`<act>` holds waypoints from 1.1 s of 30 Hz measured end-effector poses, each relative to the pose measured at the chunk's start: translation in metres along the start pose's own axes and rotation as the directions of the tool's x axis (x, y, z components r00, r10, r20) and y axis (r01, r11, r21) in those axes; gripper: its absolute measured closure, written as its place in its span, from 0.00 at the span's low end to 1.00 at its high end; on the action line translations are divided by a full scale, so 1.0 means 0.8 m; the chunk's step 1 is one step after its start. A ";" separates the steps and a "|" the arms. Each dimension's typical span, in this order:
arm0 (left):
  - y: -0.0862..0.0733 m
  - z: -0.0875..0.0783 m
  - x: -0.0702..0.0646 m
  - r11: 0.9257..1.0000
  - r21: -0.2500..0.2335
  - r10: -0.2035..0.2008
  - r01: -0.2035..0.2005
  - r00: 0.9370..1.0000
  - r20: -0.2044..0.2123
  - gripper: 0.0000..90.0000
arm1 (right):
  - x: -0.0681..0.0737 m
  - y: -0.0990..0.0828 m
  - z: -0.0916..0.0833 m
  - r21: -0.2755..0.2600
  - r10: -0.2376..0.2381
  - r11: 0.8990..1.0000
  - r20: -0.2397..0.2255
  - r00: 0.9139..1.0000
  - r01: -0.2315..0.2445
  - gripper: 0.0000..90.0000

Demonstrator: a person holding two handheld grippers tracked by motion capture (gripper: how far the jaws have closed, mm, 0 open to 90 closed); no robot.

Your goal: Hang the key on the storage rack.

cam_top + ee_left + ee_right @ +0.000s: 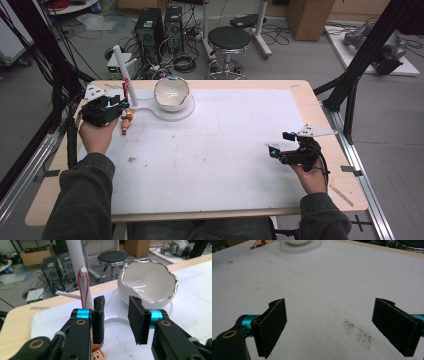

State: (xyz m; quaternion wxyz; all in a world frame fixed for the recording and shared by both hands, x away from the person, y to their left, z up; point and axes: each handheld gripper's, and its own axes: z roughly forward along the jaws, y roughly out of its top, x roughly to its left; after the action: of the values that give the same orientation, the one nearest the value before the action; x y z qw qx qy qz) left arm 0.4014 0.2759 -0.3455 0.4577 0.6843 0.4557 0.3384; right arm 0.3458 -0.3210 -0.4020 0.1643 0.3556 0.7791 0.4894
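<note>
while the left gripper (116, 106) hovers by the table's far-left edge with jaws parted on nothing, a small figurine (126, 121), maybe a doll, lies just under it. a white bowl (171, 93) on a round white base (186, 111) and a white tube (124, 74) stand ahead. right gripper (280, 144), jaws spread wide, sits over the bare white mat (225, 150).

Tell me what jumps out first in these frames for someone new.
The white bowl with a wavy silver rim, standing on a white round base at the far left of the white board. Next to it, the left gripper, jaws open, hovers over a small orange figure beside a white upright tube. The right gripper, jaws wide open, hangs over bare board near the right edge.
</note>
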 end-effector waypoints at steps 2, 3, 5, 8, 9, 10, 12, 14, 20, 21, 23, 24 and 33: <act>0.001 -0.002 -0.002 1.000 -0.001 0.006 -0.006 1.000 0.010 0.70 | 0.000 0.000 0.000 0.002 0.002 1.000 0.001 1.000 -0.002 0.13; 0.001 -0.003 -0.002 1.000 -0.005 0.010 -0.010 1.000 0.015 0.70 | 0.000 0.000 0.000 0.002 0.002 1.000 0.001 1.000 -0.002 0.13; 0.002 -0.005 -0.004 1.000 -0.011 0.011 -0.011 1.000 0.023 0.69 | 0.000 0.000 0.000 0.002 0.001 1.000 0.003 1.000 -0.001 0.13; 0.002 -0.006 -0.005 1.000 -0.006 0.019 -0.019 0.999 0.036 0.66 | 0.000 0.000 -0.001 0.003 0.001 1.000 0.003 1.000 -0.001 0.13; 0.002 -0.007 -0.006 1.000 -0.004 0.021 -0.021 0.999 0.043 0.66 | 0.000 0.000 -0.001 0.006 0.005 1.000 0.004 1.000 -0.005 0.13; 0.002 -0.007 -0.006 1.000 -0.002 0.020 -0.020 0.999 0.048 0.66 | 0.000 0.000 0.000 0.007 0.004 1.000 0.005 1.000 -0.004 0.13; 0.002 -0.008 -0.008 1.000 -0.002 0.023 -0.023 0.998 0.055 0.65 | 0.000 0.000 0.000 0.007 0.006 1.000 0.006 1.000 -0.007 0.13; 0.002 -0.009 -0.010 1.000 -0.005 0.028 -0.028 0.997 0.068 0.64 | 0.001 0.000 -0.001 0.007 0.008 1.000 0.008 1.000 -0.008 0.13; -0.004 -0.013 -0.014 0.999 -0.010 0.032 -0.031 0.996 0.081 0.62 | 0.000 -0.001 -0.002 0.004 0.007 1.000 0.013 1.000 -0.007 0.13; -0.005 -0.014 -0.014 0.999 -0.010 0.032 -0.031 0.996 0.082 0.62 | 0.000 -0.001 -0.002 0.005 0.007 1.000 0.013 1.000 -0.007 0.13; -0.007 -0.016 -0.015 0.999 -0.012 0.032 -0.031 0.996 0.083 0.61 | 0.000 -0.001 -0.002 0.005 0.007 1.000 0.013 1.000 -0.007 0.13; -0.007 -0.016 -0.015 0.999 -0.013 0.031 -0.030 0.996 0.084 0.61 | 0.000 -0.001 -0.002 0.005 0.004 1.000 0.014 1.000 -0.004 0.13; -0.013 -0.020 -0.019 0.999 -0.011 0.033 -0.032 0.994 0.108 0.57 | 0.002 0.000 -0.003 0.003 0.005 1.000 0.017 1.000 -0.005 0.13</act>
State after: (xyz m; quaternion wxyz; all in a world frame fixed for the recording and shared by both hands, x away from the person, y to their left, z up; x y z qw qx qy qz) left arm 0.3785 0.2681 -0.3505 0.4795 0.7068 0.4174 0.3103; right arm 0.3430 -0.3212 -0.4011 0.1693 0.3620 0.7775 0.4856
